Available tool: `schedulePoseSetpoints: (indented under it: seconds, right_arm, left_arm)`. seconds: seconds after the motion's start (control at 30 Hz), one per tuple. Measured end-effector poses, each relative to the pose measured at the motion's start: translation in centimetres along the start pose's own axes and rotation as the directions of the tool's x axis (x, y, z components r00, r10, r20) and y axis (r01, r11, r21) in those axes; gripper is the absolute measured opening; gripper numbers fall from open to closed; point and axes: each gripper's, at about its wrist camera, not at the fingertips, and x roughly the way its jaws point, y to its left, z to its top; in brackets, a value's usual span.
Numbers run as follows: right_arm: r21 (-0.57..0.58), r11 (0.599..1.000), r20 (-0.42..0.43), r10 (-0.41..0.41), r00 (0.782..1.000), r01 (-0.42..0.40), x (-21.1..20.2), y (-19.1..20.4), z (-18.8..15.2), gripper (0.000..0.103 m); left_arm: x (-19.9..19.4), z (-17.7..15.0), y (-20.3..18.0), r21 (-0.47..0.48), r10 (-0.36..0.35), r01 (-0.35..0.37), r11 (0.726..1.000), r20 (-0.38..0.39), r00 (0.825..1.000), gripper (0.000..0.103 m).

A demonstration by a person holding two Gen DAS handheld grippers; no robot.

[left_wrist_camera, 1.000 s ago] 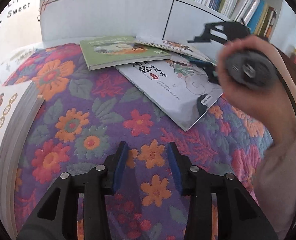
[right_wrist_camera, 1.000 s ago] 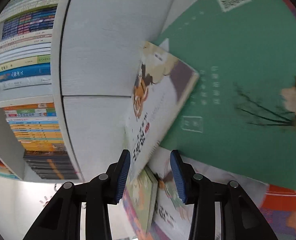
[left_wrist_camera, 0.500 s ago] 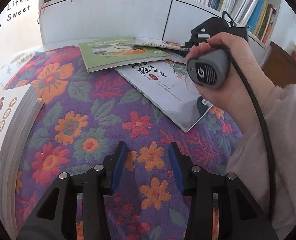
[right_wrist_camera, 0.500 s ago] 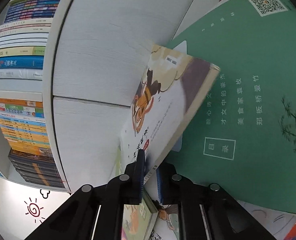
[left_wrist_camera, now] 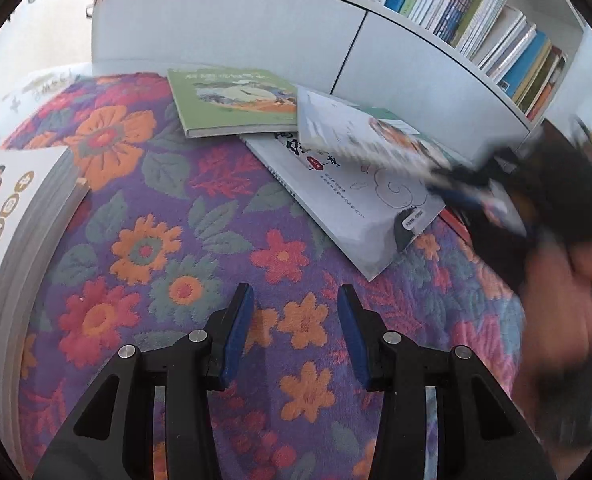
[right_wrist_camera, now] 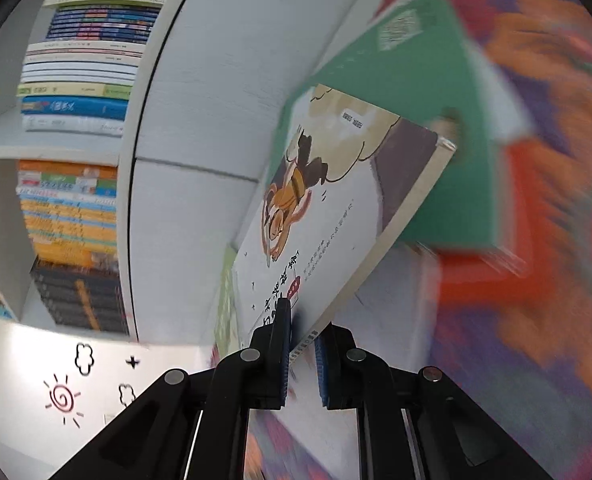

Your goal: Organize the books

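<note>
- The right gripper [right_wrist_camera: 300, 354] has its blue-padded jaws clamped on the lower edge of a thin picture book [right_wrist_camera: 335, 216], the one with a cartoon figure on a white cover; the book stands out from the jaws tilted up and away, its far corner lifted clear of the books below.
- Seen from the left wrist, the same picture book [left_wrist_camera: 359, 136] is raised at a slant over the pile, with the right gripper [left_wrist_camera: 461, 196] blurred at its near corner and the person's hand [left_wrist_camera: 555, 292] behind it.
- The left gripper [left_wrist_camera: 294, 320] hangs over the floral cloth [left_wrist_camera: 168, 240] with its jaws parted and nothing between them; only the cloth's flowers show in the gap.
- The loose books lie well ahead of the left jaws, toward the white cabinet [left_wrist_camera: 224, 28].
- Besides the lifted one, I count three loose books in the pile: a light-green book [left_wrist_camera: 232, 100] lying flat, a white book with black calligraphy [left_wrist_camera: 347, 200] partly under the lifted one, and a dark-green book [right_wrist_camera: 415, 92] beneath it in the right wrist view.
- One thick white book [left_wrist_camera: 12, 216] lies apart at the left edge of the cloth.
- Rows of shelved books [left_wrist_camera: 475, 20] stand above the cabinet; too many and too small to count.
</note>
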Motion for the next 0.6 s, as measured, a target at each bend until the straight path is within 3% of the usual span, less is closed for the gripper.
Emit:
schedulePoseSetpoints:
  seconds: [0.1,0.27,0.33,0.4,0.47,0.53,0.6]
  right_arm:
    - [-0.004,1.0,-0.039,-0.004,0.999,0.004,-3.4,-1.8,-2.8,0.01]
    - [0.06,0.998,-0.186,0.013,0.982,-0.002,-6.1,-5.2,-9.0,0.011]
    - [0.089,0.996,-0.3,0.02,0.954,0.007,-5.8,-6.5,-11.8,0.017]
    - [0.074,0.997,-0.45,0.036,0.892,-0.002,-5.3,-6.9,-14.3,0.017]
    - [-0.015,1.0,-0.543,0.002,0.84,-0.013,-6.5,-6.3,-15.8,0.017]
    - [-0.132,0.991,-0.573,-0.058,0.817,-0.022,-8.2,-5.3,-16.2,0.019]
    - [-0.232,0.972,-0.587,-0.108,0.802,-0.04,-9.8,-4.3,-15.7,0.029]
  left_arm:
    - [-1.9,0.2,0.9,-0.025,-0.02,0.02,0.999,0.006,1.0,0.041]
    - [-7.3,-1.6,1.6,-0.019,-0.032,0.033,0.999,0.058,0.998,0.041]
    - [-9.0,-3.2,1.9,-0.014,-0.035,0.036,0.999,0.054,0.998,0.041]
    - [-10.1,-4.6,2.2,-0.002,-0.024,0.024,1.0,0.053,0.998,0.041]
    - [-10.8,-5.6,2.5,0.006,-0.003,0.002,1.0,0.045,0.999,0.041]
    - [-10.8,-6.2,2.8,-0.005,-0.002,0.002,1.0,0.02,1.0,0.041]
    - [-10.5,-6.5,2.7,-0.009,-0.013,0.013,1.0,0.005,1.0,0.041]
